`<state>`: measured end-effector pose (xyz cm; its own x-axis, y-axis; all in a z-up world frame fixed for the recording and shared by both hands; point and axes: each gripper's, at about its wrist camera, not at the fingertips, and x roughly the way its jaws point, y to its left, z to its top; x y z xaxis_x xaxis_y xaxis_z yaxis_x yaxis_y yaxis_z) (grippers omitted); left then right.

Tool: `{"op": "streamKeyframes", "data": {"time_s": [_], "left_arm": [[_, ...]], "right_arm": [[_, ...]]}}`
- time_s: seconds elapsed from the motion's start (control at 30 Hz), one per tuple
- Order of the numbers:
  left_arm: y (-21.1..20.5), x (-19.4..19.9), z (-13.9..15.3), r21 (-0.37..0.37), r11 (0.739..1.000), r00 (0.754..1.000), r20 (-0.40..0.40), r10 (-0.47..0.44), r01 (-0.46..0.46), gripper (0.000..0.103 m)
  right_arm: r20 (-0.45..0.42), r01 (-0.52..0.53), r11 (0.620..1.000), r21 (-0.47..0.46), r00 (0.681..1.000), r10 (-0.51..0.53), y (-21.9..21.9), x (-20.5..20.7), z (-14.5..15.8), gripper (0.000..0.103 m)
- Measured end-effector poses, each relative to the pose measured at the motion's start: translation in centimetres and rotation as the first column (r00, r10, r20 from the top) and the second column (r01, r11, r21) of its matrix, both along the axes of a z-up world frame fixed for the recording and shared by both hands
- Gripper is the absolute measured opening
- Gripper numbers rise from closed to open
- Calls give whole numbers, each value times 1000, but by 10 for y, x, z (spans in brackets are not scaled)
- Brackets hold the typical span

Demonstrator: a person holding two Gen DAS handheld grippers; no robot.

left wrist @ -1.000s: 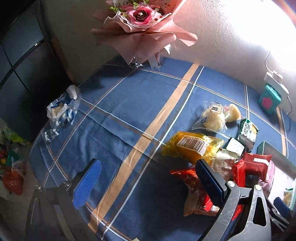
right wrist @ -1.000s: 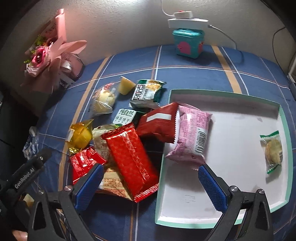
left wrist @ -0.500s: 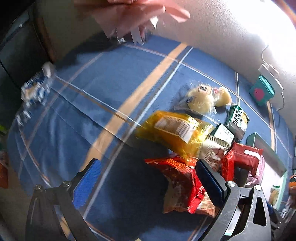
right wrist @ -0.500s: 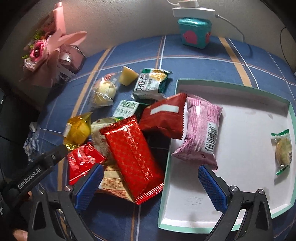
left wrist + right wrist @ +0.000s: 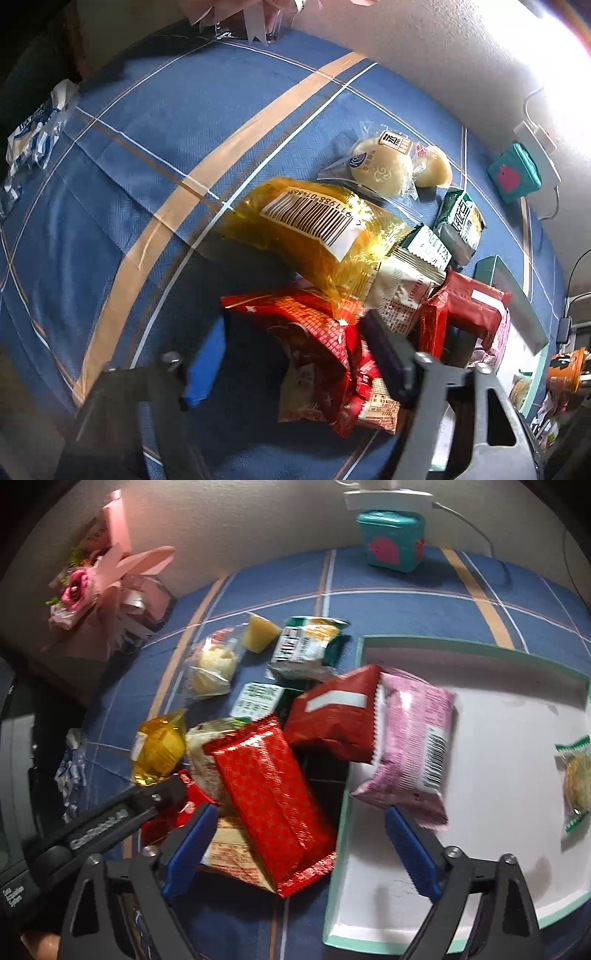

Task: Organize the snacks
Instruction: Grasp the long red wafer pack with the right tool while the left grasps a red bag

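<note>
Crinkly red foil packet (image 5: 271, 805) between claw pads

Both wrist cameras look down, close, at the same snack pile (image 5: 332, 277); the right view also shows the tray (image 5: 517, 915) at right of frame.

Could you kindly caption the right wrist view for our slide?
Open right gripper hovering over a red snack packet beside the white tray.

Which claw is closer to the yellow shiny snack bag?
Left. The left claw sits just below the yellow snack bag; the right claw hangs farther off, over the big red packet.
</note>
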<state>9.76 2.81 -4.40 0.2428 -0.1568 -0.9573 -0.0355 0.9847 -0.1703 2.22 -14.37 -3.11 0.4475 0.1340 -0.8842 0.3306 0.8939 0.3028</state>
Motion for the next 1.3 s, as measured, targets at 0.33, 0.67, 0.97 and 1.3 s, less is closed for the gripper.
{"op": "streamKeyframes", "data": {"time_s": [0.33,0.67,0.97,1.3], "left_arm": [[7,-4,3,-41,999,999,-2,36,-36,52],[10,-2,1,-69,996,998,-19,62,-63,52],[11,-2,1,-76,994,997,-28,76,-78,52],[12,-3,2,-86,993,997,-31,78,-80,52]], "right_arm": [[61,-114,993,-24,991,115,22,12,4,74],[9,-151,988,27,988,151,18,28,-14,73],[-41,-198,980,29,979,199,24,45,-34,74],[-54,-193,968,158,978,204,16,48,-41,74]]}}
